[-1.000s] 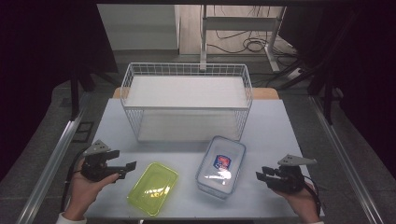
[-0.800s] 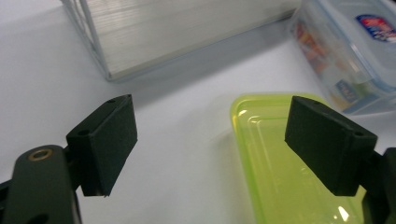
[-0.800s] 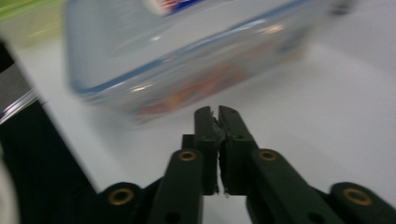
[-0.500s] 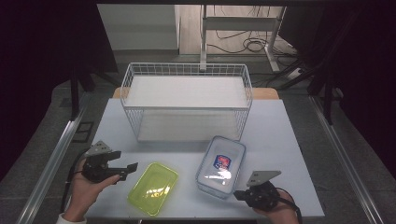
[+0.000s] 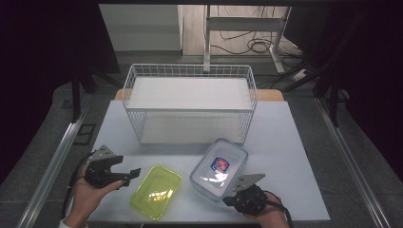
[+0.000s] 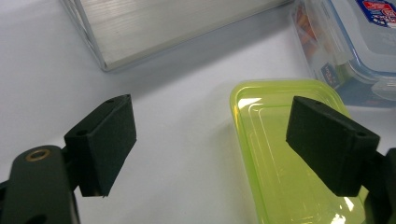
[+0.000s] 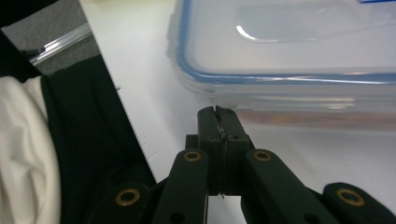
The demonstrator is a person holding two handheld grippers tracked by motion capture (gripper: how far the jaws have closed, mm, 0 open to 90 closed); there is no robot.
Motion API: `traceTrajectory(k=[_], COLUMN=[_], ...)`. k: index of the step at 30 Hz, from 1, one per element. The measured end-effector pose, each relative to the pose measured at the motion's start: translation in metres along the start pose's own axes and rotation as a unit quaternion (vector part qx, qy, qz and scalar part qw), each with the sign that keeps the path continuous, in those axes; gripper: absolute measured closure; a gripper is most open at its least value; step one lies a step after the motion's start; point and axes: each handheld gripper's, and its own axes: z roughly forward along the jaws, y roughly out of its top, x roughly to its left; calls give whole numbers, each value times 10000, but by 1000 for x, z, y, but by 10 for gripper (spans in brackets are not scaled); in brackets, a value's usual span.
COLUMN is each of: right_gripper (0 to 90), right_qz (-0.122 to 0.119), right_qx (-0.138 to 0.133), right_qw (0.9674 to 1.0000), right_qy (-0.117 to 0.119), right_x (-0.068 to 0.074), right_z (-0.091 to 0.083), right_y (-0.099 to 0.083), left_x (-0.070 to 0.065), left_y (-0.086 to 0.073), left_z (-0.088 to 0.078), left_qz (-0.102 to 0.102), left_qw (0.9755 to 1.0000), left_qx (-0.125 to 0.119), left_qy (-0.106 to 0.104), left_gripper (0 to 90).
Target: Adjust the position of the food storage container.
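Container (image 7: 289,56) lies just ahead of right gripper's (image 7: 218,112) closed jaws.

My high view looks forward and down over the whole table (image 5: 285,142). My two gripper views sit low and close; all three share the clear lidded box (image 5: 219,167)

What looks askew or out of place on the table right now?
Nothing is spilled or broken. The clear lidded container and the yellow-green lid both lie slanted to the table edge, apart from each other, in front of the wire basket.
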Motion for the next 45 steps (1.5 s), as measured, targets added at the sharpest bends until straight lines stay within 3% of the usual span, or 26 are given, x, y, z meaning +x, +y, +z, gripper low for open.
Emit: traceTrajectory(k=[3, 4, 5, 6, 8, 10, 13, 14, 16, 21, 22, 24, 28, 30, 32, 38, 45], right_gripper=[891, 891, 891, 891, 890, 890, 891, 890, 890, 891, 891, 891, 891, 893, 893, 894, 894], right_qz=[-95, -95, -89, -89, -14, 16, 131, 190, 163, 121, 121, -47, -94, -143, -119, -113, -6], right_qx=[-159, -159, -350, -350, -570, -634, -679, -677, -602, -260, -260, 54, 223, 503, 444, 555, 495], right_qw=[9998, 9998, 9991, 9991, 9974, 9966, 9944, 9932, 9917, 9913, 9913, 9900, 9894, 9877, 9886, 9857, 9841], right_qy=[-48, -48, -234, -234, -441, -529, -801, -930, -1125, -1283, -1283, -1410, -1434, -1476, -1437, -1586, -1704], right_x=[6, 6, 2, 2, -12, -20, -47, -63, -75, -98, -98, -105, -109, -112, -113, -114, -119], right_z=[-22, -22, -37, -37, -46, -46, -36, -24, -12, 23, 23, 42, 51, 57, 57, 50, 39], right_y=[5, 5, 15, 15, 35, 44, 76, 95, 110, 138, 138, 147, 151, 149, 148, 143, 130], left_x=[0, 0, 0, 0, -1, -1, -1, -1, -1, -2, -2, -2, -2, -1, -1, 2, 5], left_y=[0, 0, 1, 1, 2, 2, 2, 2, 2, 0, 0, 0, 0, 0, 0, 0, -1], left_z=[0, 0, 0, 0, 1, 1, 1, 0, 0, 0, 0, -1, -1, -1, -1, -3, -8], left_qz=[-7, -7, -31, -31, -73, -85, -104, -115, -104, -54, -46, -33, -35, -42, -32, -13, -45], left_qw=[10000, 10000, 10000, 10000, 9999, 9999, 9998, 9998, 9998, 9999, 10000, 10000, 10000, 10000, 10000, 9999, 9998], left_qx=[-1, -1, -18, -18, -44, -49, -78, -82, -83, -46, -28, -24, -30, -31, -20, -14, -55], left_qy=[-3, -3, -21, -21, -67, -95, -127, -125, -113, -86, -77, -55, -49, -23, -7, 142, 207], left_gripper=[159, 158, 159, 158, 159, 159, 159, 160, 160, 160, 160, 160, 160, 159, 159, 158, 157])
